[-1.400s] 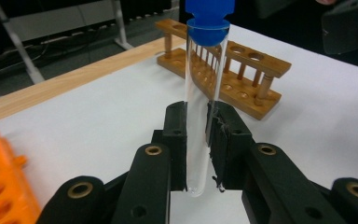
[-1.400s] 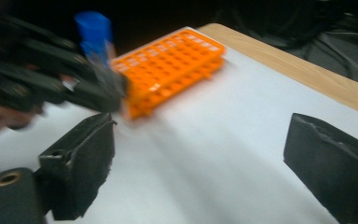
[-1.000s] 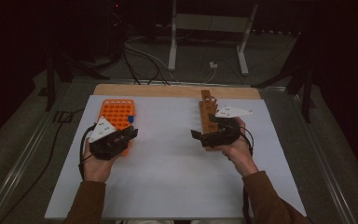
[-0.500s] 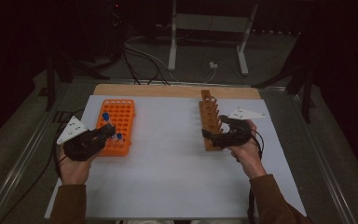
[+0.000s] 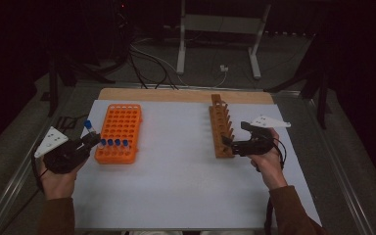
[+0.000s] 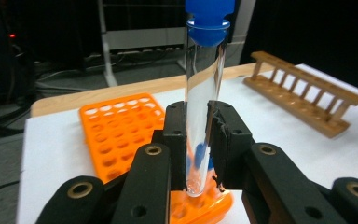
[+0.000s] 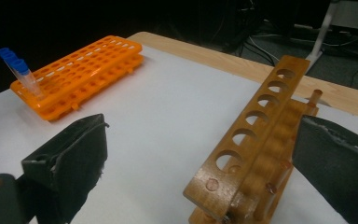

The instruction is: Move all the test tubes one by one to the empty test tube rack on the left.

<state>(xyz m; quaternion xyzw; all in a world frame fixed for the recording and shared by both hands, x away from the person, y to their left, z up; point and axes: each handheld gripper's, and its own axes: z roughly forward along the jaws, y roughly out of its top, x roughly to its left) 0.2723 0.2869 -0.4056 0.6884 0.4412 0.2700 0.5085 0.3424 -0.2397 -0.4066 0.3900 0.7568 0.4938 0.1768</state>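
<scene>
Left hand-held gripper (image 5: 92, 140): clenched on a clear test tube (image 6: 203, 107); the tube is pinched low on its glass by both pads and stands nearly upright, its blue cap (image 6: 209, 21) at 12 o'clock of the jaws in the left gripper view.
Tube position: held in the air just off the 9 o'clock edge of the orange rack (image 5: 120, 131), near its front corner, as seen in the high view.
Orange rack: laid flat on the white bench (image 5: 176, 186); a short row of blue-capped tubes (image 5: 113, 143) is seated along its 6 o'clock end.
Right hand-held gripper (image 5: 229, 145): released, jaws spread wide; the front end of the wooden rack (image 7: 254, 154) is seen between them, contact cannot be told.
Wooden rack: placed at 3 o'clock of the orange rack, well apart, its holes empty.
</scene>
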